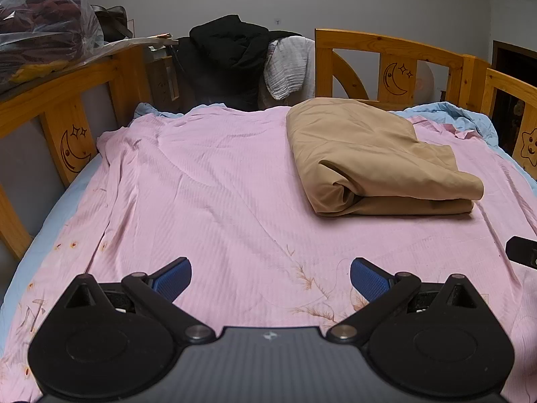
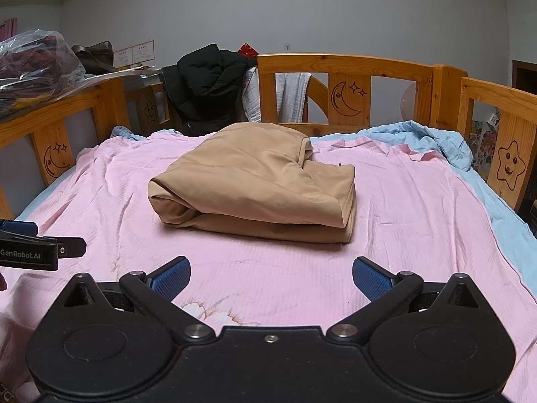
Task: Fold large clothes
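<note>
A tan garment (image 1: 376,161) lies folded into a thick bundle on the pink sheet (image 1: 214,201), to the right and ahead of my left gripper (image 1: 270,279). In the right wrist view the same tan bundle (image 2: 261,181) sits straight ahead of my right gripper (image 2: 271,278), a short way beyond its tips. Both grippers stand open over the pink sheet (image 2: 402,221) with nothing between their blue pads (image 1: 174,277). The left gripper's body (image 2: 37,247) shows at the left edge of the right wrist view; the right gripper's side (image 1: 522,251) peeks in at the left view's right edge.
A wooden bed rail (image 2: 349,63) with moon and star carvings rings the bed. A black jacket (image 2: 208,84) and a white cloth (image 1: 288,67) hang at the far end. A clear plastic bag of clothes (image 1: 43,23) rests on the left rail. A blue sheet (image 2: 503,194) edges the right side.
</note>
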Action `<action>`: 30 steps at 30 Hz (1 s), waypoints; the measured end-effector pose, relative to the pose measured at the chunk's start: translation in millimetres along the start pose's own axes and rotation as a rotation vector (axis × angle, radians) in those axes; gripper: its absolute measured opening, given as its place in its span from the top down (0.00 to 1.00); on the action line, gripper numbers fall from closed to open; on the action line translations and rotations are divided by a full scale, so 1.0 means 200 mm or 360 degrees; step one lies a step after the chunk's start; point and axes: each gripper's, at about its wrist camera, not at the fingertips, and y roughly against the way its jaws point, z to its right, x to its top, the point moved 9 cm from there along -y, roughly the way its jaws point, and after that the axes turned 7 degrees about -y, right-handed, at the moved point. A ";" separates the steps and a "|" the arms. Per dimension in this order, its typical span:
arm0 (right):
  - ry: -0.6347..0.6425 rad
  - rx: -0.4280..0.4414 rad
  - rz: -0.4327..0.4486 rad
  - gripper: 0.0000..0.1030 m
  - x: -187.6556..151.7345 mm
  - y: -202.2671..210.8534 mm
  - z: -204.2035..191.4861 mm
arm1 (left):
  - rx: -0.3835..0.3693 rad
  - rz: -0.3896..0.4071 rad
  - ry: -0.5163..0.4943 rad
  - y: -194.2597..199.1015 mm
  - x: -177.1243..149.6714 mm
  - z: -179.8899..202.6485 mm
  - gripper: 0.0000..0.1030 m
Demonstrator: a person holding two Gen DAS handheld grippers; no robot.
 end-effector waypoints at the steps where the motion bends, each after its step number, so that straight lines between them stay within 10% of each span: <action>1: 0.0000 -0.0001 0.0000 0.01 0.00 0.00 0.00 | -0.0001 -0.0001 0.0000 0.00 0.00 0.00 0.00; 30: 0.0003 -0.0013 -0.0019 0.01 -0.03 -0.01 0.02 | -0.0002 -0.0018 0.0006 -0.01 -0.02 0.00 0.00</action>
